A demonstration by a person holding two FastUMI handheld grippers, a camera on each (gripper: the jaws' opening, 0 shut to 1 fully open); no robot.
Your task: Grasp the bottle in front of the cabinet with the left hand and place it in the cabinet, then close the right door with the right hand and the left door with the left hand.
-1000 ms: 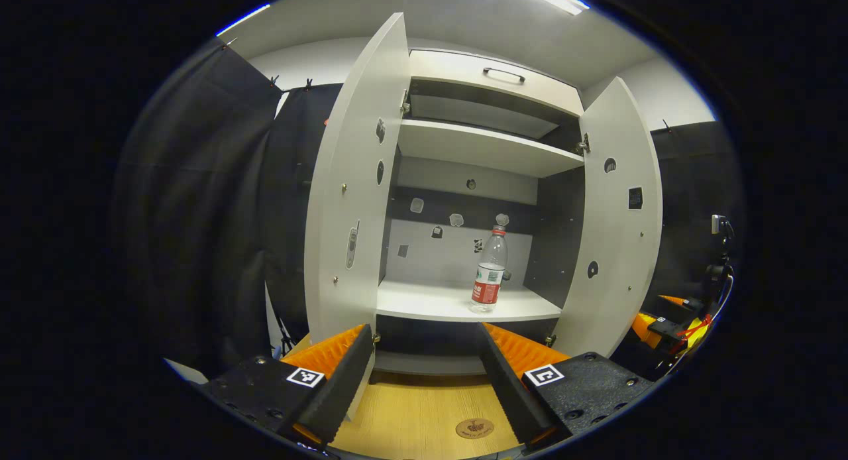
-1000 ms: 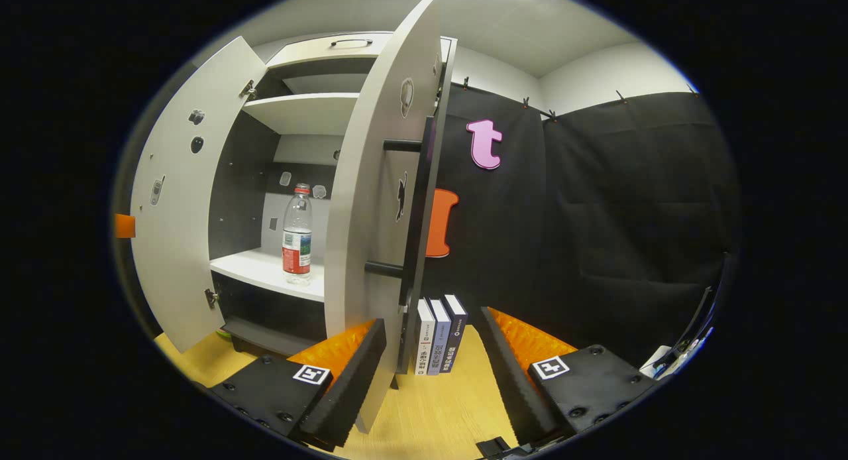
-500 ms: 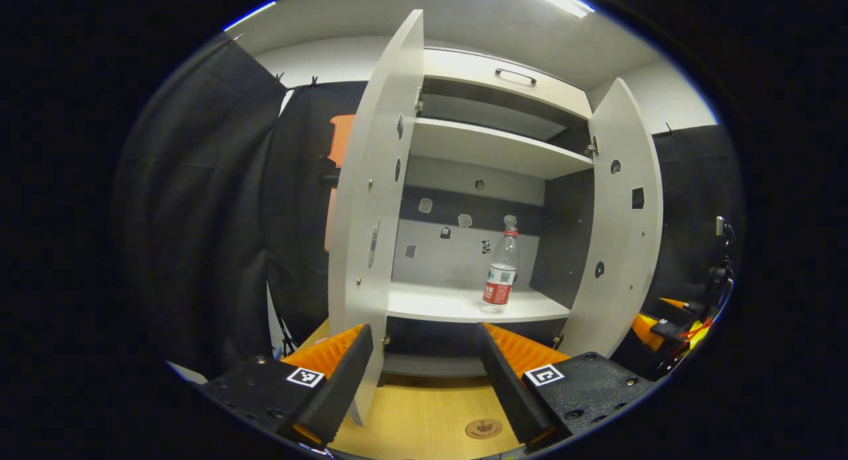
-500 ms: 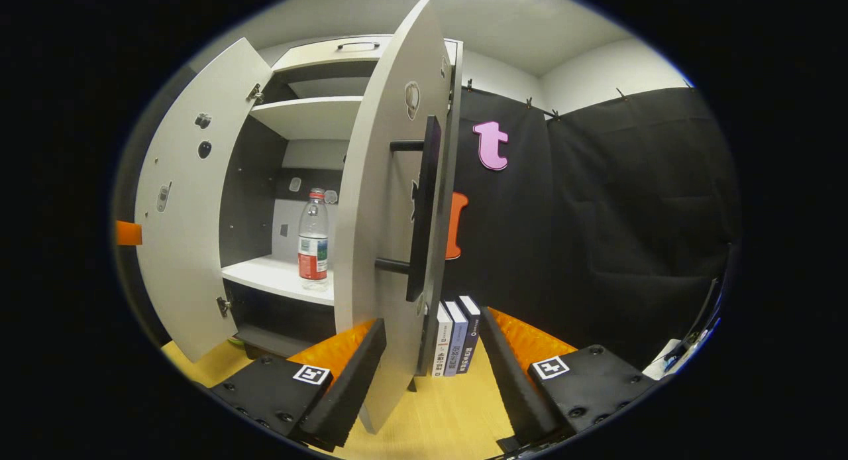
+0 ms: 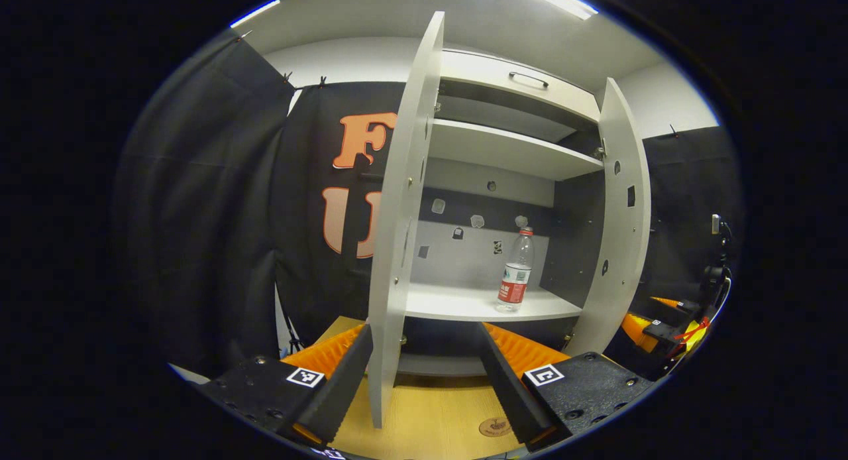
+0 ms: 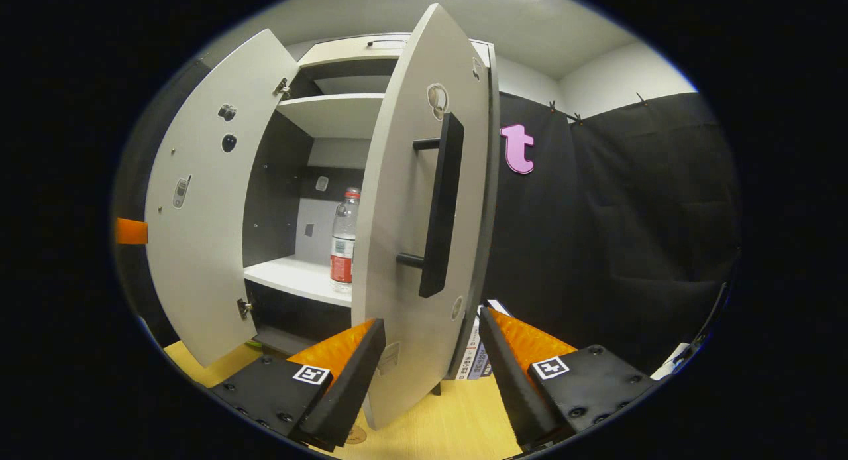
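Observation:
The clear bottle [image 5: 515, 274] with a red label stands upright on the white lower shelf [image 5: 464, 304] inside the cabinet, towards its right side. My left gripper [image 5: 424, 328] is open, and the left door [image 5: 401, 215] shows edge-on with its lower edge between the fingers. My right gripper [image 6: 431, 319] is open in front of the right door [image 6: 404, 248], on the outer side with the black handle [image 6: 440, 208]. The bottle [image 6: 343, 244] shows past that door's edge. Both doors stand open. Neither gripper holds anything.
The cabinet stands on a wooden tabletop [image 5: 437, 413]. Several books [image 6: 474, 360] stand behind the right door's lower corner. An upper shelf [image 5: 503, 152] and a drawer [image 5: 517, 79] sit above. The other gripper [image 5: 662, 321] shows orange beyond the right door.
My left gripper has moved left, so the left door now shows edge-on. The right door has swung a little toward shut, and its outer face and handle now face my right gripper.

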